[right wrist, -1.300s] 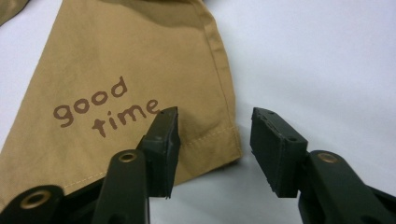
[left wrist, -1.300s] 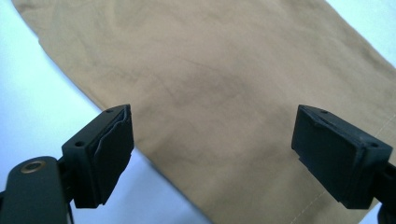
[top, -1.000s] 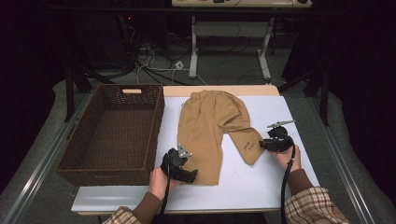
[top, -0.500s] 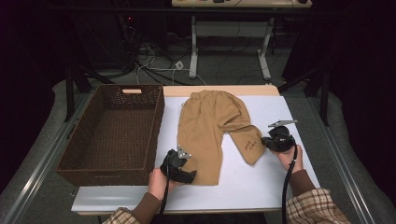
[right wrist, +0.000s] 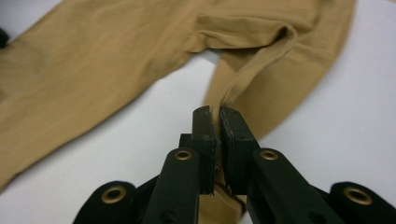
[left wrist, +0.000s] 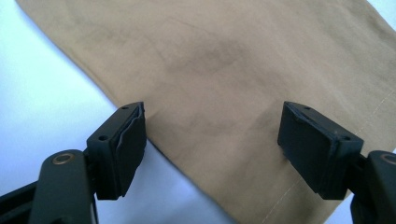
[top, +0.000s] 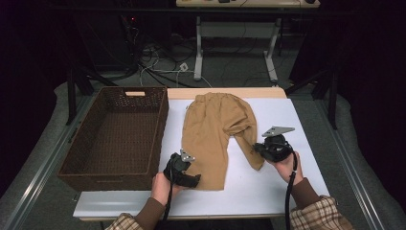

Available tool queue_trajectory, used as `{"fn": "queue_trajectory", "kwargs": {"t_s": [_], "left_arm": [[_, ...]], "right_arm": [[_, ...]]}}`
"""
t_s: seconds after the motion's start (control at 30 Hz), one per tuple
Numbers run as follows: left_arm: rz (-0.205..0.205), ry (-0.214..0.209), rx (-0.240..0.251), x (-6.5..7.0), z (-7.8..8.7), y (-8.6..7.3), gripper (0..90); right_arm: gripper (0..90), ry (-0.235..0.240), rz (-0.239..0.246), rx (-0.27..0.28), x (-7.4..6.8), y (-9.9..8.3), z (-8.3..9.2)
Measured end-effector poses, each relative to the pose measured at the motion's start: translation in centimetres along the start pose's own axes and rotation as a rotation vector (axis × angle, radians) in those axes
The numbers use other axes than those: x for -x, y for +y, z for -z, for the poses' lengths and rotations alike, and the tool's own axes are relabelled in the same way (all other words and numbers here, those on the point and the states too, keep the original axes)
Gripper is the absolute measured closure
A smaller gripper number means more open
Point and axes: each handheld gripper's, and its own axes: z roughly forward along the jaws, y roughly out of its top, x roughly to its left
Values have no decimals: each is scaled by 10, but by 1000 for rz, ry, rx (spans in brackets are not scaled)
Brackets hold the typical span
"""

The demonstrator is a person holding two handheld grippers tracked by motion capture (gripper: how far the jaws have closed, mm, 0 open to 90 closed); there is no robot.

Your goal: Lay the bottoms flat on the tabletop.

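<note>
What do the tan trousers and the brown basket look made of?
Trousers: soft woven cloth, likely cotton, with a matte finish. It drapes, creases, and shows stitched seams where the right gripper pinches a fold. Basket: dark brown wicker or rattan by its woven lattice walls, though plastic imitation can't be ruled out; slightly glossy.

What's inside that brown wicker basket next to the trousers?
Nothing that can be seen: the basket shows only its bare woven bottom. Its near wall hides the strip of floor just behind it. The tan trousers lie outside it, on the white table.
</note>
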Motion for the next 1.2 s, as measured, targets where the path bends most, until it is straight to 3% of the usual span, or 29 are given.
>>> {"fn": "queue_trajectory", "kwargs": {"t_s": [0.17, 0.47, 0.6, 0.73, 0.9, 1.03, 1.2], "left_arm": [[-1, 1, -8, 1, 1, 0, 237], [32, 20, -16, 4, 5, -5, 228], [18, 19, -9, 7, 6, -7, 252], [0, 10, 12, 9, 7, -9, 345], [-10, -6, 36, 10, 7, -11, 448], [4, -6, 55, 10, 7, -13, 528], [26, -12, 82, 6, 7, -14, 698]], "right_arm": [[852, 51, 51, -46, -18, -1, -11], [852, 132, 115, -126, -42, -6, -28], [844, 161, 157, -182, -49, -9, -32], [686, 183, 152, -171, -45, -9, -28], [517, 173, 118, -102, -35, -4, -14], [464, 138, 105, -75, -30, -3, -10], [438, 83, 75, -77, -24, -3, -19]]}}
